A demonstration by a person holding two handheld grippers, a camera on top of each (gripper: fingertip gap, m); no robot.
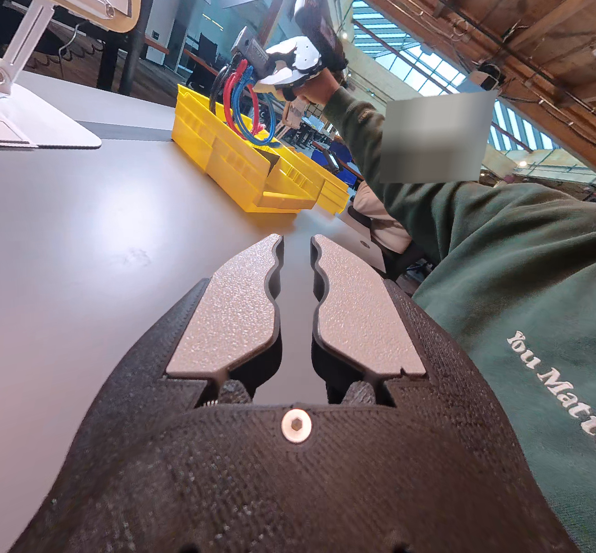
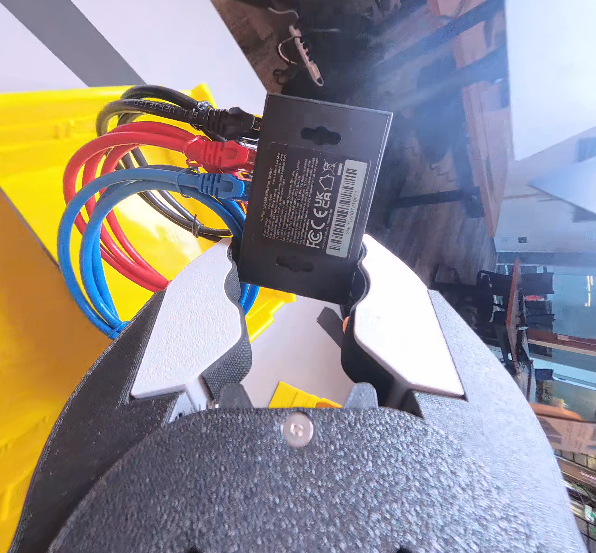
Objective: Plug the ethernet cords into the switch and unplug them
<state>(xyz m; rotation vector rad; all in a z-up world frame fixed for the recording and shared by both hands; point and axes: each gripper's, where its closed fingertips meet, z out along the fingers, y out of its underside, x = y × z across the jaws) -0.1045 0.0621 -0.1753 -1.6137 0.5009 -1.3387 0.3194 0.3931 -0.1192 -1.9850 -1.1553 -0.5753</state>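
My right gripper (image 2: 296,247) is shut on the black ethernet switch (image 2: 316,189) and holds it in the air above the yellow bin (image 2: 38,157), underside label towards the camera. A black cord (image 2: 222,118), a red cord (image 2: 219,154) and a blue cord (image 2: 216,184) are plugged into its left side and loop down. The left wrist view shows this gripper (image 1: 290,63), the switch (image 1: 248,46) and the hanging cords (image 1: 242,102) over the bin (image 1: 245,163). My left gripper (image 1: 296,244) is empty, low over the table, its jaws a narrow gap apart.
The grey table (image 1: 96,215) stretches ahead of the left gripper. A white stand base (image 1: 38,128) sits at the far left. A person's green sleeve (image 1: 483,263) fills the right side. A second yellow bin (image 1: 332,189) lies against the first.
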